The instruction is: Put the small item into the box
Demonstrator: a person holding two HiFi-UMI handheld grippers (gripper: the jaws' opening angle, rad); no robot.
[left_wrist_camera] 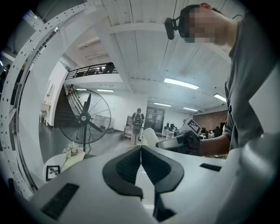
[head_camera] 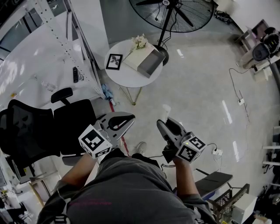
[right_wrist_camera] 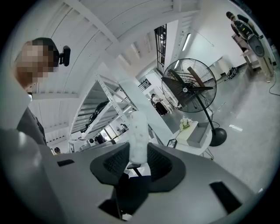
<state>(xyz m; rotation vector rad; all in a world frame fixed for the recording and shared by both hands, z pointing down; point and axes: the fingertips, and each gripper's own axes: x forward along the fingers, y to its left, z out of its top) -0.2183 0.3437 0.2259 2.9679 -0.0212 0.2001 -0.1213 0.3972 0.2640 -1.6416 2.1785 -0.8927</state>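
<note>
Right gripper [right_wrist_camera: 140,152] jaws pinch small item's [right_wrist_camera: 139,129] end, left gripper [left_wrist_camera: 141,154] jaws meet empty; item could lever loose short of box [head_camera: 154,64].

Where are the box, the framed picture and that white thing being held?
box [head_camera: 153,64]: head view, grey side wall.
framed picture [head_camera: 114,61]: head view, its centre.
white item [right_wrist_camera: 139,135]: right gripper view, its middle.

A large open-plan office or lab hall: glossy pale floor [head_camera: 197,87]; a big pedestal fan [head_camera: 171,13]; a black office chair [head_camera: 35,131]; white perforated metal framing [head_camera: 65,39]; a railed mezzanine [left_wrist_camera: 92,70]; strip lights [left_wrist_camera: 181,83] on a high white ceiling.
</note>
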